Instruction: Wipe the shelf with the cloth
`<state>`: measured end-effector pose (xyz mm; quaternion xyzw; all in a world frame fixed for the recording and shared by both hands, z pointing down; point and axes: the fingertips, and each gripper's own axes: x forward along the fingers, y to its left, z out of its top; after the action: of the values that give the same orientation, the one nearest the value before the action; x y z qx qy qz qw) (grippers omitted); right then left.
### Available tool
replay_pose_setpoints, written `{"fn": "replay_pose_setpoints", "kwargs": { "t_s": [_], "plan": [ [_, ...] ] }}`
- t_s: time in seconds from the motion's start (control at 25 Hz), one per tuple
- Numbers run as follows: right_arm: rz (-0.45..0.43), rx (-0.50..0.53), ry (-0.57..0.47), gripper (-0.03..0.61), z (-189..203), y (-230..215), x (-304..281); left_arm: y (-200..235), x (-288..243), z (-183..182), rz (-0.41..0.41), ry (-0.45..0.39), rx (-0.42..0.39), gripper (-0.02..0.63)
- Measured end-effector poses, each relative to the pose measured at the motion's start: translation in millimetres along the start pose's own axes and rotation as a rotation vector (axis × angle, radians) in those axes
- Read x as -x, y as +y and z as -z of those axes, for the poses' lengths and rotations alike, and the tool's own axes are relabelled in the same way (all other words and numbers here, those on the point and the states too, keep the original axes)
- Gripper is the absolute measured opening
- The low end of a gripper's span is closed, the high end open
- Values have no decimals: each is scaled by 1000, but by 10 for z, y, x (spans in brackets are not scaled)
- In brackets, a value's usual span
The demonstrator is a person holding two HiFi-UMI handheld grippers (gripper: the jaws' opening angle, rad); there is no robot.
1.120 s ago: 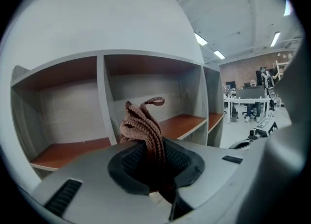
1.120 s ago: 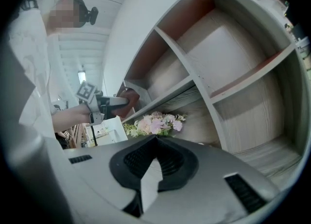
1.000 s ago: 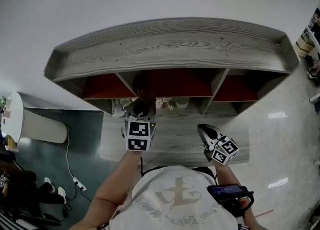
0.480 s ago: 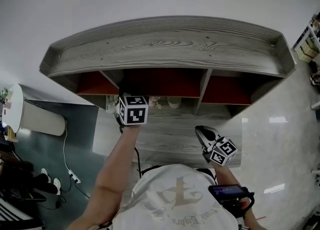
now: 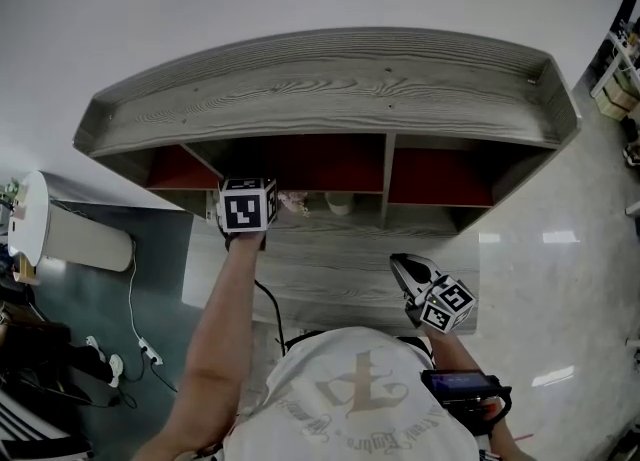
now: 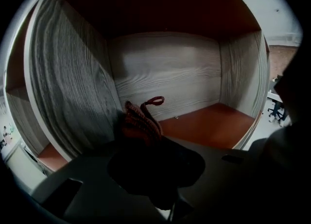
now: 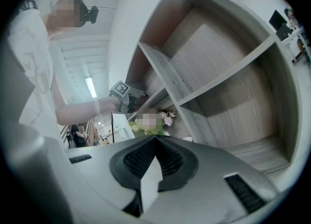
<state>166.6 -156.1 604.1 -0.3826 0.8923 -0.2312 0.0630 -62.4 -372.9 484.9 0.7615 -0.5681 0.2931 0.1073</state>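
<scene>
The grey wooden shelf (image 5: 330, 89) has three compartments with red-brown insides. My left gripper (image 5: 262, 205) is raised at the mouth of the middle compartment. In the left gripper view it (image 6: 143, 140) is shut on a red-brown knitted cloth (image 6: 140, 120), whose hanging loop sticks up. The cloth sits near the left divider (image 6: 73, 87), above the red-brown shelf board (image 6: 214, 123); I cannot tell whether it touches. My right gripper (image 5: 404, 263) hangs low over the desk (image 5: 340, 259), jaws shut (image 7: 155, 138) and empty.
Under the shelf stand a white cup (image 5: 340, 205) and a small bunch of flowers (image 7: 155, 121). A white round appliance (image 5: 40, 229) is at the left, with cables and a power strip (image 5: 140, 349) on the floor. The person's torso fills the bottom of the head view.
My left gripper has risen from above the desk up and to the left, to the middle compartment, with the cloth in it. The right gripper has stayed in place.
</scene>
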Motion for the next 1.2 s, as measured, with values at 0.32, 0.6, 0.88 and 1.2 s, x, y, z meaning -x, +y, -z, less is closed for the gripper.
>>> {"fn": "replay_pose_setpoints", "kwargs": {
  "t_s": [0.32, 0.6, 0.88, 1.2],
  "plan": [
    [-15, -1, 11, 5, 29, -64, 156, -448, -27, -90, 114, 8, -13, 61],
    [-1, -5, 1, 5, 36, -141, 330, -870, -69, -161, 178, 26, -52, 61],
    [9, -16, -9, 5, 47, -202, 405, -1246, -99, -267, 225, 20, -90, 61],
    [8, -15, -5, 5, 44, -216, 470, -1645, -134, -388, 303, 25, -134, 61]
  ]
}}
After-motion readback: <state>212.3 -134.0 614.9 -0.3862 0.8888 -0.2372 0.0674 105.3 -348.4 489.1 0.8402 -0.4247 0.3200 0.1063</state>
